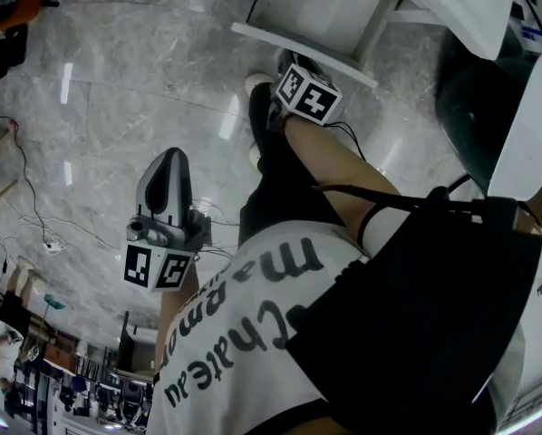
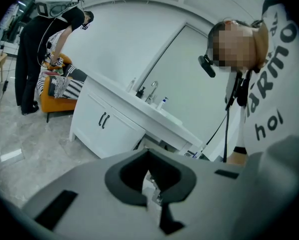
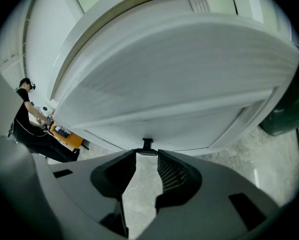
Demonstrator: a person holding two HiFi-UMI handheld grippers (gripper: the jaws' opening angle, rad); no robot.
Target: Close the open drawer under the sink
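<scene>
**Marble floor (image 1: 117, 107), one white drawer (image 3: 179, 84) pulled out**

Two grippers. Right gripper (image 3: 145, 159): fingers wide apart, one small black handle (image 3: 147, 144) on the drawer front just at their tips, contact hard to judge. Left gripper (image 2: 148, 176): fingers closed together, empty, aimed toward the sink unit (image 2: 114, 129). Drawer sides cut off.

**Floor** (image 1: 117, 98): grey marbled stone tiles, glossy, streaked with glare.

Stood or laid directly upon it:
- white two-door vanity cabinet with black handles (image 2: 107, 129), set ahead and to the left of the left gripper (image 2: 148, 156)
- orange upholstered chair (image 2: 57, 101), placed further left, beyond that cabinet
- dark green rounded bin (image 3: 289, 109), found to the right of the right gripper (image 3: 147, 154)
- thin black cables (image 1: 31, 198), laid loose, well to the left of the left gripper
</scene>
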